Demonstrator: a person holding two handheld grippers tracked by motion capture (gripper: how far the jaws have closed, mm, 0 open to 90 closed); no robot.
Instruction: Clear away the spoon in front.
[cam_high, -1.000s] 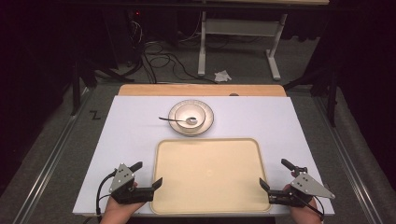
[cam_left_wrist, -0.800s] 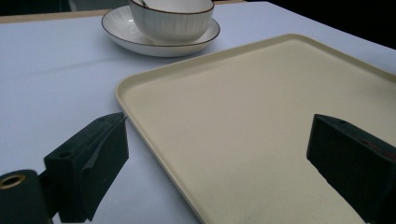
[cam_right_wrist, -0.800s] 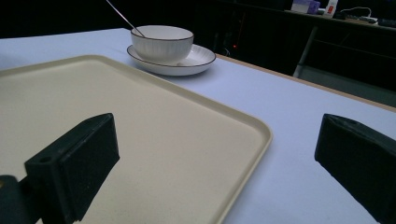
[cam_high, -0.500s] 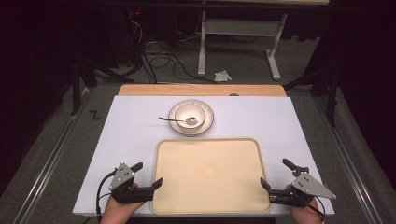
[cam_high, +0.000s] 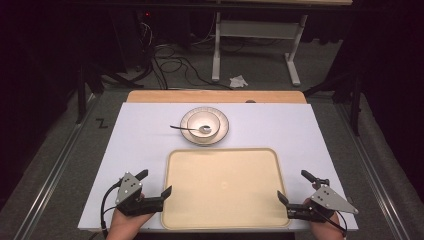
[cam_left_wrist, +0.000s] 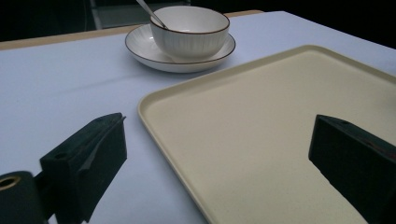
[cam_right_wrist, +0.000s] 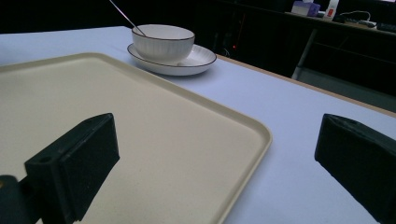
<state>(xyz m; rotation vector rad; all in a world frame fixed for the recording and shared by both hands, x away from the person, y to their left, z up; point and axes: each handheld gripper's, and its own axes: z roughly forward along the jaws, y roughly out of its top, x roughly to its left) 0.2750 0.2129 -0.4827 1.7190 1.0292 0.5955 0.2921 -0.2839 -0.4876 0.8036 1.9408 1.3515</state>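
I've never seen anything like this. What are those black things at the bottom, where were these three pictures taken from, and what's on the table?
No robot here: a person holds a hand tool with two black jaws in each hand, the left gripper and the right gripper. One picture comes from a camera above the table; the other two come from small cameras riding on each gripper, looking out between its jaws. On the white table lies an empty cream tray. Behind it a bowl sits on a saucer, with a spoon resting in the bowl. Both grippers are open, one at each side of the tray, holding nothing.
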